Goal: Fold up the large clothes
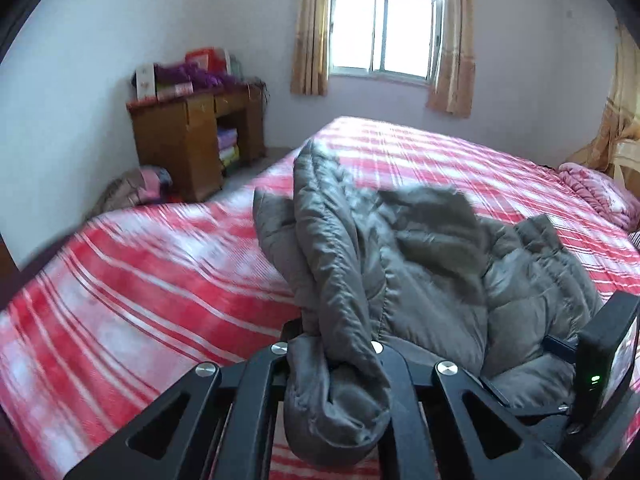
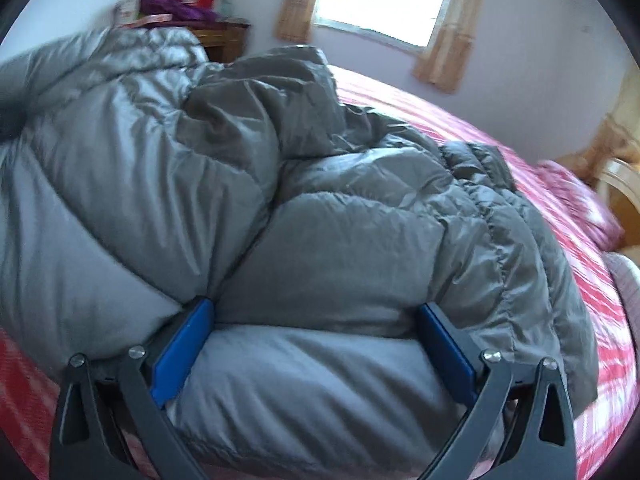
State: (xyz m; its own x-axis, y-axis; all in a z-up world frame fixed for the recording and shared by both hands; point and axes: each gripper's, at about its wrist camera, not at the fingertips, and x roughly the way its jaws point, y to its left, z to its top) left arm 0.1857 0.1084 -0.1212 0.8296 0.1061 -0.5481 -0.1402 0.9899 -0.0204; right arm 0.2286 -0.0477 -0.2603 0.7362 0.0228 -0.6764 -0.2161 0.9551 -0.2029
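A grey quilted puffer jacket (image 1: 420, 264) lies bunched on the red-and-white striped bed (image 1: 140, 280). My left gripper (image 1: 334, 350) is shut on a fold of the jacket's edge, which hangs between its black fingers and lifts off the bed. In the right wrist view the jacket (image 2: 280, 184) fills most of the frame. My right gripper (image 2: 320, 340) stands wide open with its blue pads (image 2: 188, 344) on either side of a thick padded section of the jacket. The other gripper's body shows at the left wrist view's right edge (image 1: 608, 360).
A wooden desk (image 1: 192, 136) with boxes and purple items stands by the far wall, left of the bed. A window with tan curtains (image 1: 384, 32) is behind. A pink blanket (image 1: 596, 192) lies at the bed's far right. Clothes lie on the floor by the desk (image 1: 136, 188).
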